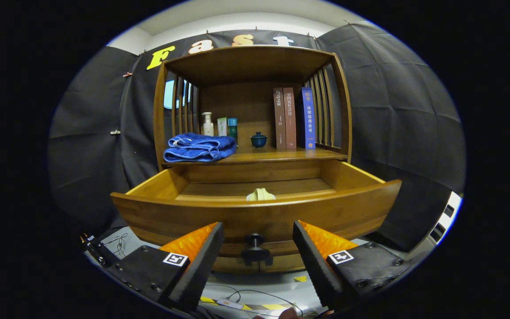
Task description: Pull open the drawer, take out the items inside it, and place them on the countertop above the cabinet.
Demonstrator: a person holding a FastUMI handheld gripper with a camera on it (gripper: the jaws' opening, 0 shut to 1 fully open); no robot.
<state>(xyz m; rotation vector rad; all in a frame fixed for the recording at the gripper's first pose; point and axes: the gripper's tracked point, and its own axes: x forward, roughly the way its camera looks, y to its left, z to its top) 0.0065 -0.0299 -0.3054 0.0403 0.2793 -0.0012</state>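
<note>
The wooden cabinet's drawer (pixel 255 212) stands pulled out toward me. Its dark round knob (pixel 255 250) sits just ahead of my gripper (pixel 258 232), between the two fingertips without touching either. The gripper is open, with nothing held. Inside the drawer a small pale yellow item (pixel 260 195) peeks over the front panel; most of it is hidden. The countertop (pixel 281 156) above the drawer carries a folded blue towel (pixel 198 148) at its left end.
Further back on the countertop stand a pump bottle (pixel 207 124), two small containers (pixel 227 127), a little blue lidded pot (pixel 258 140) and three upright books (pixel 294 118). Slatted side rails and a top board enclose the shelf. Cables (pixel 241 299) lie on the floor below.
</note>
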